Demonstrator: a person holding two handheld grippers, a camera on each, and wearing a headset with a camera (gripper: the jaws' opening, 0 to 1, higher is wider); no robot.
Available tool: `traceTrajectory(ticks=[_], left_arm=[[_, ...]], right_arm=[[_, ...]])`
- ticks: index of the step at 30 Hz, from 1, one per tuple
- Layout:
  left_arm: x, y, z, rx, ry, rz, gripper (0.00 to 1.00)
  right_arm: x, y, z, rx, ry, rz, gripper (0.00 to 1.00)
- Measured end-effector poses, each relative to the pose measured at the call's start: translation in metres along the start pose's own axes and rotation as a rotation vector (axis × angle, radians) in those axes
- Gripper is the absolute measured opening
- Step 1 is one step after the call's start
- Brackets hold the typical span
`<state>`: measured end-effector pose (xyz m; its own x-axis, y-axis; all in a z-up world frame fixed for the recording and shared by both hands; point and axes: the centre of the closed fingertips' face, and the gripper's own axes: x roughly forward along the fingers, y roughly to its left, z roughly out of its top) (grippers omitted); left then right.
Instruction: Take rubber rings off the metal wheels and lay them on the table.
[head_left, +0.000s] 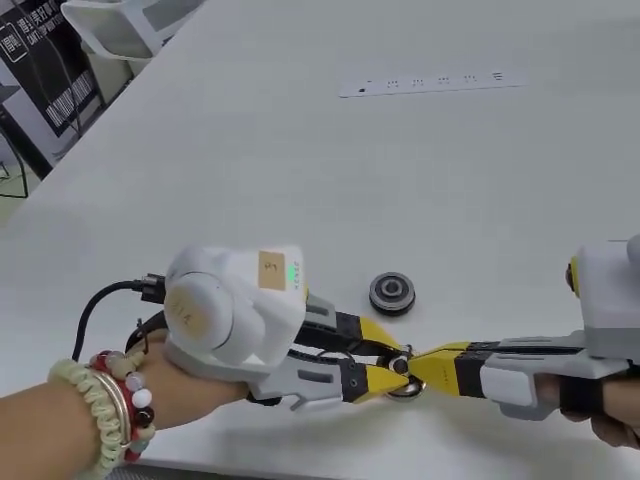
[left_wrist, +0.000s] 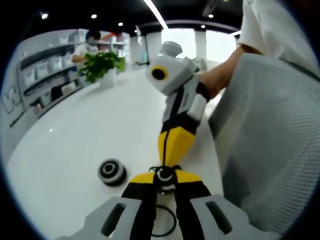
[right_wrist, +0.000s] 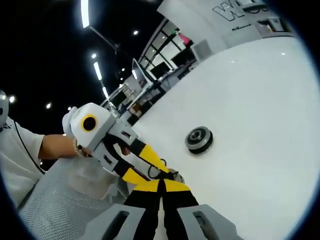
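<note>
A glossy white table (head_left: 300, 150) stands in a bright room with shelves. A round metal wheel with black rubber ring (head_left: 391, 294) lies just beyond the jaws, and a thin loose black ring (left_wrist: 163, 222) lies nearer. The left gripper (head_left: 399, 364) pinches a small silver wheel (left_wrist: 165, 176). The right gripper (head_left: 413, 368) has its fingers pressed together at that wheel's right edge.

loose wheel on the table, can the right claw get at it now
Probably not yet: the table is bare up to the loose wheel, but the right claw is shut on the small wheel the left claw grips.
</note>
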<state>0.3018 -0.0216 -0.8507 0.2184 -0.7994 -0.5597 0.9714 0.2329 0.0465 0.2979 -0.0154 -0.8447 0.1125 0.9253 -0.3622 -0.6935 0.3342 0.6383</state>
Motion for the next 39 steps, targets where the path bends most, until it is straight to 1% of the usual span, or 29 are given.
traceTrajectory(ticks=[6,7,8,9,10,11,13,15,16,20,25,29,32,34,36,37,38,39], left_arm=[[0.000,0.000,0.000,0.001,0.001,0.001,0.13],[0.000,0.000,0.000,0.001,0.000,0.001,0.13],[0.001,0.000,0.001,0.002,0.000,0.001,0.13],[0.001,0.000,0.001,0.001,-0.001,0.001,0.13],[0.001,0.000,0.001,0.000,-0.001,0.001,0.13],[0.001,0.000,0.001,0.000,-0.002,0.001,0.13],[0.001,0.000,0.001,0.000,-0.001,0.002,0.13],[0.001,0.000,0.001,-0.002,-0.001,0.002,0.13],[0.001,0.000,0.001,-0.004,-0.002,0.003,0.13],[0.001,0.000,0.002,-0.013,0.005,0.008,0.14],[0.002,-0.002,0.003,0.008,0.009,0.013,0.14],[0.003,-0.003,0.004,0.027,0.027,0.013,0.14],[0.004,-0.002,0.005,0.021,0.054,0.012,0.14],[0.003,-0.002,0.006,0.003,0.070,0.005,0.15],[0.001,-0.002,0.010,-0.009,0.068,0.000,0.15],[-0.002,-0.002,0.014,-0.006,0.055,0.004,0.17],[-0.003,0.000,0.019,0.000,0.030,0.016,0.19],[-0.005,0.001,0.025,-0.005,0.006,0.021,0.22]], right_arm=[[0.000,0.002,0.002,-0.006,-0.008,0.001,0.00],[0.001,0.014,0.005,0.005,-0.022,0.065,0.00],[0.001,0.012,0.005,0.002,-0.019,0.047,0.00],[0.001,0.007,0.003,-0.051,-0.003,0.010,0.00],[0.001,0.004,0.002,-0.079,0.009,-0.007,0.00],[0.001,0.006,0.002,-0.065,0.005,0.001,0.00],[0.000,0.005,0.002,-0.039,-0.002,0.006,0.00],[-0.001,0.002,0.001,-0.042,0.001,-0.011,0.00],[-0.002,0.000,0.000,-0.050,0.008,-0.027,0.00],[-0.005,-0.001,0.001,-0.051,0.009,-0.041,0.00],[-0.009,-0.002,0.003,-0.039,0.001,-0.056,0.00],[-0.012,0.002,0.005,-0.039,-0.003,-0.059,0.00],[-0.012,0.003,0.005,-0.062,0.009,-0.070,0.00],[-0.013,0.003,0.006,-0.065,0.008,-0.072,0.00],[-0.014,0.003,0.008,-0.062,0.005,-0.073,0.00],[-0.015,0.004,0.010,-0.057,-0.001,-0.072,0.00],[-0.016,0.005,0.012,-0.053,-0.004,-0.072,0.00],[-0.018,0.005,0.014,-0.051,-0.010,-0.076,0.00]])
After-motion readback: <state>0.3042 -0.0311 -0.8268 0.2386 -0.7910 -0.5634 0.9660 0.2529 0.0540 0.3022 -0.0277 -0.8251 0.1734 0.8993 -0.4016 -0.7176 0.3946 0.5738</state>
